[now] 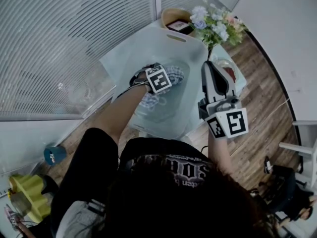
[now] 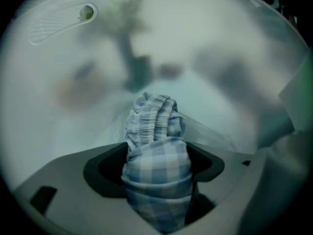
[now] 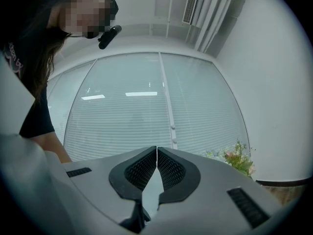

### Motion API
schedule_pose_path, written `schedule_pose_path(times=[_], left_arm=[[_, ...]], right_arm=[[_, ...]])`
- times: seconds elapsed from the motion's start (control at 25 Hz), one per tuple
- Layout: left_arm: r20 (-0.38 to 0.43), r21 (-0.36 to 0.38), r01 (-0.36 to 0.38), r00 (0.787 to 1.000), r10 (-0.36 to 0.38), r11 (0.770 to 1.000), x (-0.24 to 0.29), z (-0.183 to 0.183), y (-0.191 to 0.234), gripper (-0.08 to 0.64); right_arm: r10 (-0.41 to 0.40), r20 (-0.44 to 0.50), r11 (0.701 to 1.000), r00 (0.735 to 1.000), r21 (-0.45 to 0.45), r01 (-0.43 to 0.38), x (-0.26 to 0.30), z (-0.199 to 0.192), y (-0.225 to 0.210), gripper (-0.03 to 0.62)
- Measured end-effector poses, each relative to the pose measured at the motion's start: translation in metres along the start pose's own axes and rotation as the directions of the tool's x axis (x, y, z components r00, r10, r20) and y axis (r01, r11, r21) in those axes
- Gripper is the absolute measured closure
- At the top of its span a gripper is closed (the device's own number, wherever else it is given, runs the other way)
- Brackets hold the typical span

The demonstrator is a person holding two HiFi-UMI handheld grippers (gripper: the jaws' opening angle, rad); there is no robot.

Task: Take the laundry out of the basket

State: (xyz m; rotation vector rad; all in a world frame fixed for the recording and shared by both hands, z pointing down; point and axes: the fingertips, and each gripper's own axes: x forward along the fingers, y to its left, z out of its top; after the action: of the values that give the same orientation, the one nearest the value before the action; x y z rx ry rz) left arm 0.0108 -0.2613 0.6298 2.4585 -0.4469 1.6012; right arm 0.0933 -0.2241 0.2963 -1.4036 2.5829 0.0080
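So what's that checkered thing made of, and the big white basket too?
The checked cloth looks like soft woven fabric, maybe cotton. It folds and bunches, and it has a gathered, stretchy-looking band at its top. The basket looks like smooth, milky plastic. Its walls are stiff and slightly shiny, and shapes outside show through them as blurs.

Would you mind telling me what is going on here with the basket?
A person is emptying a pale plastic laundry basket with a handheld gripper in each hand. The left gripper is down inside the basket, its jaws closed on a bunched blue-and-white checked cloth, which has not yet been lifted out. The right gripper is held up beside the basket, jaws together with nothing between them.
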Motion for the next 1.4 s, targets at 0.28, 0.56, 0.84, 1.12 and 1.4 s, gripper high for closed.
schedule_pose_path(times=[0.28, 0.56, 0.84, 1.12, 1.4], left_arm=[[0.049, 0.024, -0.043, 0.998, 0.042, 0.999, -0.017, 0.008, 0.004, 0.285], [0.072, 0.011, -0.050, 0.996, 0.049, 0.999, -0.024, 0.011, 0.001, 0.327], [0.145, 0.009, -0.077, 0.987, 0.075, 0.997, -0.052, 0.027, 0.004, 0.336], [0.188, 0.007, -0.099, 0.978, 0.096, 0.995, -0.074, 0.035, -0.003, 0.339], [0.289, -0.122, -0.136, 0.943, 0.167, 0.983, -0.103, 0.038, 0.001, 0.341]], right_arm=[[0.001, -0.003, 1.000, 1.000, -0.002, -0.001, -0.005, 0.001, 0.003, 0.563], [0.006, -0.002, 1.000, 1.000, -0.003, -0.006, -0.007, 0.000, 0.002, 0.563], [0.012, -0.003, 1.000, 1.000, -0.010, -0.012, -0.009, -0.001, 0.004, 0.563], [0.044, 0.001, 0.999, 0.999, -0.009, -0.044, -0.006, 0.000, 0.011, 0.563], [0.091, -0.016, 0.996, 0.996, -0.002, -0.091, 0.000, -0.007, 0.024, 0.563]])
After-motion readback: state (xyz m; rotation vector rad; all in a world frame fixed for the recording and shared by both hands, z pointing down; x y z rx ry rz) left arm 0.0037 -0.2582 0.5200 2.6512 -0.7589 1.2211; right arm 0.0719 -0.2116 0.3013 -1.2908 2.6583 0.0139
